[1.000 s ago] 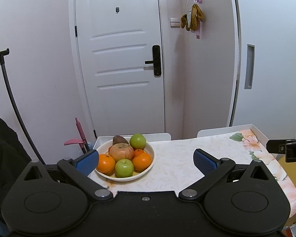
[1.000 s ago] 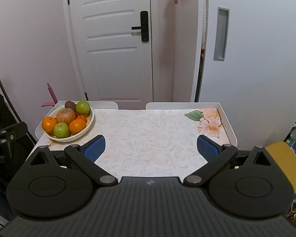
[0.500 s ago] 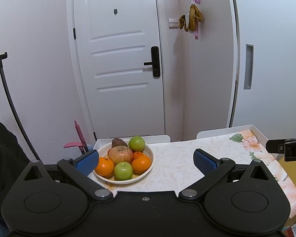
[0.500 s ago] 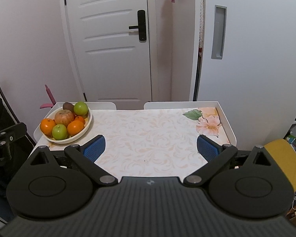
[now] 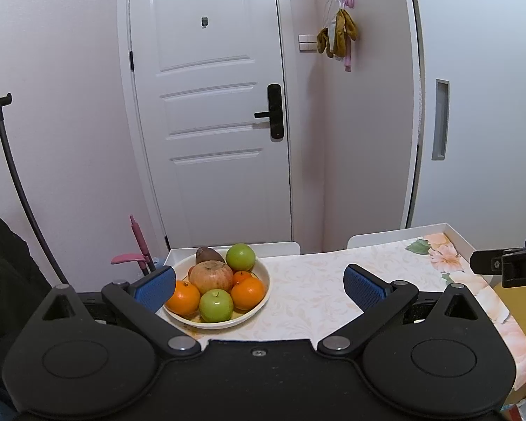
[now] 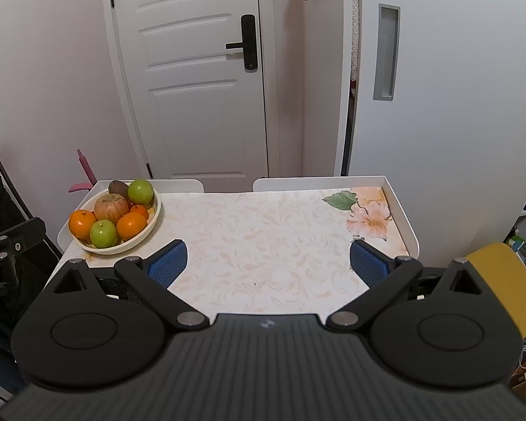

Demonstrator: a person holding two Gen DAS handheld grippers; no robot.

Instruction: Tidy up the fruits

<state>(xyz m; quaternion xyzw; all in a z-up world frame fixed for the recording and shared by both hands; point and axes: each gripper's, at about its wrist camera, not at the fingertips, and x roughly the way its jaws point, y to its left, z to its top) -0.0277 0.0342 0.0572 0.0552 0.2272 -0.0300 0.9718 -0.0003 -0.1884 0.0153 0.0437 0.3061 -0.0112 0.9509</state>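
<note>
A cream bowl (image 5: 259,310) stands at the table's left end, holding oranges (image 5: 248,293), green apples (image 5: 216,305), a reddish apple (image 5: 211,276) and a brown fruit (image 5: 208,254). The bowl also shows in the right wrist view (image 6: 149,224). My left gripper (image 5: 261,287) is open and empty, just short of the bowl, its left pad beside the bowl's rim. My right gripper (image 6: 268,263) is open and empty above the middle of the table, well to the right of the bowl.
The table (image 6: 263,231) has a floral cloth and a raised white rim. A white door (image 5: 210,105) and a wall stand behind it. A pink-handled tool (image 5: 136,245) leans left of the table. A yellow chair (image 6: 501,280) is at the right.
Both grippers have drawn back and risen slightly; the bowl sits a little lower and farther in both views. Both jaws stay open.
</note>
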